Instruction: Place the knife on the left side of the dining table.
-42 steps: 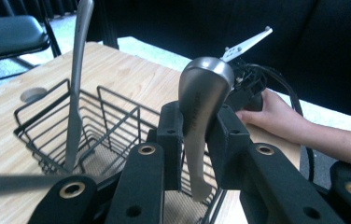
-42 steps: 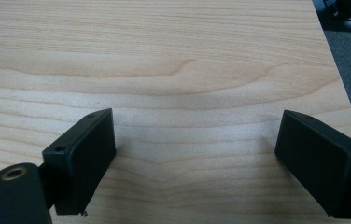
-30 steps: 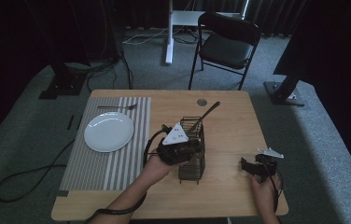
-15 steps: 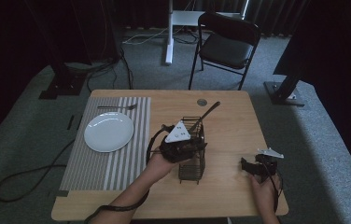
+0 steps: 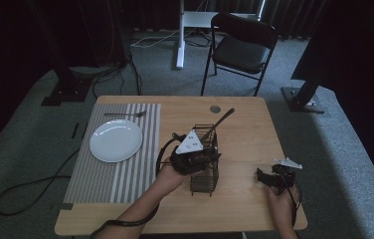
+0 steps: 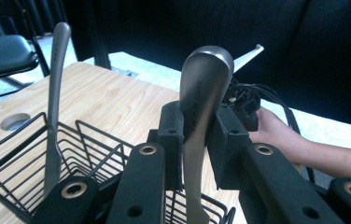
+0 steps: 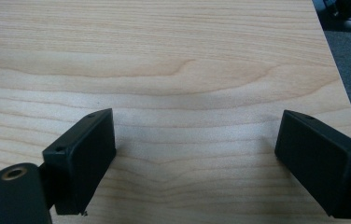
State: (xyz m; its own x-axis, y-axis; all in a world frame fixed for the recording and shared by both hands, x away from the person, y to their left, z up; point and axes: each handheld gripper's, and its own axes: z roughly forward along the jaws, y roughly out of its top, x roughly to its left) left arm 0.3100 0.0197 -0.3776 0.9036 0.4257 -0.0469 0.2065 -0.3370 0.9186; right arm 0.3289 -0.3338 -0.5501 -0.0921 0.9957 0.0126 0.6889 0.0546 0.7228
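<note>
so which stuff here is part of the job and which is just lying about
In the job:
- left claw, shut on the metal utensil handle
- wire basket
- second utensil in the basket

Lying about:
- white plate
- fork
- striped placemat
- right claw, open

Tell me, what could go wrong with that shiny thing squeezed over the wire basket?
1. The left gripper pinches the smooth metal utensil handle between its pads; it might slip or twist in the grip.
2. The wire basket looks light and stands free on the table; a sideways pull could tip it.
3. A second utensil leans in the basket and may rattle over or fall out if the basket jolts.
</note>
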